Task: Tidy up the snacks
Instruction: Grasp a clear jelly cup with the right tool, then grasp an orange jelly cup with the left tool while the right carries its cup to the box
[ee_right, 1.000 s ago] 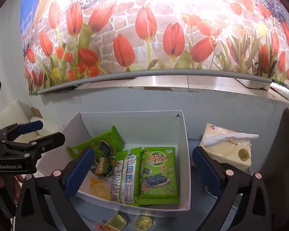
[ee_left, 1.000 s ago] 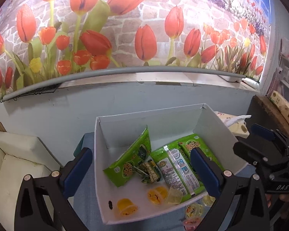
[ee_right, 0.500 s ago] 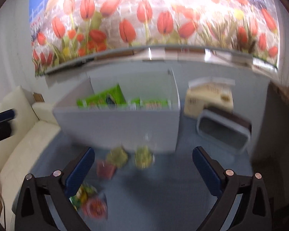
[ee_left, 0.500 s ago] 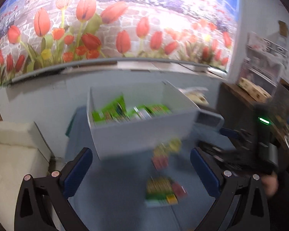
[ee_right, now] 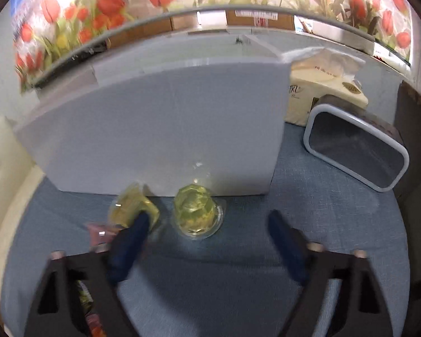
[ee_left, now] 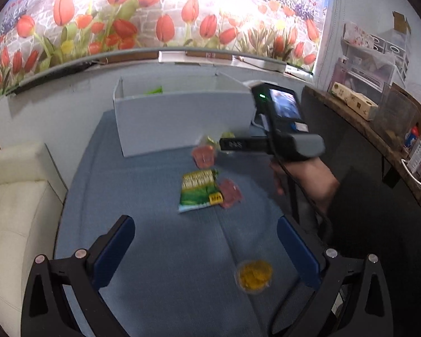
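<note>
With some green packets already in the white box (ee_left: pixel 182 118), I had a green packet (ee_left: pixel 200 191), pink cups and jelly cups left on the blue cloth (ee_left: pixel 154 224), my right gripper (ee_right: pixel 207 224) half-closing, pads clear, around the pale jelly cup (ee_right: pixel 195 213), my left gripper (ee_left: pixel 205 252) wide and empty.

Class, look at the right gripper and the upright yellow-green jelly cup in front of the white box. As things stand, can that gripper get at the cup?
Probably yes. The right gripper has just been closing; the jelly cup sits between its fingers, untouched. The box is behind the cup.

White box (ee_left: pixel 182 120), blue tablecloth (ee_left: pixel 154 224)
</note>
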The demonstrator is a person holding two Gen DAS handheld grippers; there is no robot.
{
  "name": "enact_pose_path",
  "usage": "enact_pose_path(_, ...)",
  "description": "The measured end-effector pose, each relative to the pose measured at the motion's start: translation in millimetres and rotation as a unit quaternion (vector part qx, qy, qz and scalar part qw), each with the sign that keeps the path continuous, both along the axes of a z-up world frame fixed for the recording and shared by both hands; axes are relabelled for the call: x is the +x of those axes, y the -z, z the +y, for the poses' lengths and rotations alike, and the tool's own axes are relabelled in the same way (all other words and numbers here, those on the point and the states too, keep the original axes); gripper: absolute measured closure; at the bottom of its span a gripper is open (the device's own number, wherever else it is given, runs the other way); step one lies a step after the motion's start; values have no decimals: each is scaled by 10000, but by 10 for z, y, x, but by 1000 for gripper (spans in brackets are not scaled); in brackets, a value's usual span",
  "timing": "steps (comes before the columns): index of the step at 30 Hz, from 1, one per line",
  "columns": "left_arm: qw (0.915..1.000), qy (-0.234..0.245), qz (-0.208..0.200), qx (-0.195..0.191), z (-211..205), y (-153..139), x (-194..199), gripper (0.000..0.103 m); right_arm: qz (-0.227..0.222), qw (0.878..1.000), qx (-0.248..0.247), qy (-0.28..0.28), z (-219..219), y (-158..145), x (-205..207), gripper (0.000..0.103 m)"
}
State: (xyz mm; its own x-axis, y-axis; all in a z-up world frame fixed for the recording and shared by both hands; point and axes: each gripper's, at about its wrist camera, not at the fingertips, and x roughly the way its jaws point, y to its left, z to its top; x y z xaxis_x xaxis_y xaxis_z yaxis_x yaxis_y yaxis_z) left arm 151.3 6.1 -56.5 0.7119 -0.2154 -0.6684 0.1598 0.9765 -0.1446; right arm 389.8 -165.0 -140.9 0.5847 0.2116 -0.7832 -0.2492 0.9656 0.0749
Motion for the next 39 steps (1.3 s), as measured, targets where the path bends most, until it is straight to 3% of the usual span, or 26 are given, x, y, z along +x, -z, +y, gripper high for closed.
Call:
enact_pose_path(3, 9999, 33, 133, -68, -20, 94, -2, 0, 22, 10000, 35, -65, 27, 53, 46, 45)
enact_pose_path(4, 9998, 47, 161, -109, -28, 119, -8, 0, 4, 9999, 87, -140, 34, 47, 52, 58)
enact_pose_path(6, 9996, 94, 204, -180, -42, 149, -2, 0, -35, 9997, 2, -261, 88, 41, 58, 64)
enact_pose_path(8, 9994, 87, 243, -211, -62, 165, 26, 0, -114, 9993, -134, -330, 130, 37, 38, 65)
enact_pose_path(14, 9990, 75, 352, -277, -27, 247, 64, 0, -125, 9993, 53, -355, 39, -11, -53, 66)
enact_pose_path(22, 9981, 17, 257, -562, -19, 178, 41, 0, -326, 9970, 136, -683, -343, -341, -597, 66)
enact_pose_path(28, 9983, 237, 496, -211, -327, 371, -14, 0, -464, 9958, 463, -642, -888, -519, -1257, 66)
enact_pose_path(33, 9970, 463, 606, 142, -653, 604, -75, 0, -580, 9940, 723, -586, -1093, -619, -1717, 66)
enact_pose_path(35, 9965, 468, 638, 252, -719, 658, -95, 10, -576, 9931, 838, -589, -1122, -605, -1806, 66)
enact_pose_path(36, 9964, 447, 647, 327, -745, 677, -104, 29, -584, 9927, 878, -593, -1140, -606, -1862, 66)
enact_pose_path(37, 9959, 395, 687, 436, -767, 703, -97, 39, -604, 9925, 882, -591, -1155, -602, -1926, 66)
enact_pose_path(38, 9951, 378, 760, 506, -778, 730, -81, 56, -608, 9923, 903, -600, -1164, -597, -1965, 66)
enact_pose_path(39, 9950, 329, 730, 598, -777, 756, -90, 64, -596, 9919, 947, -593, -1179, -588, -1988, 66)
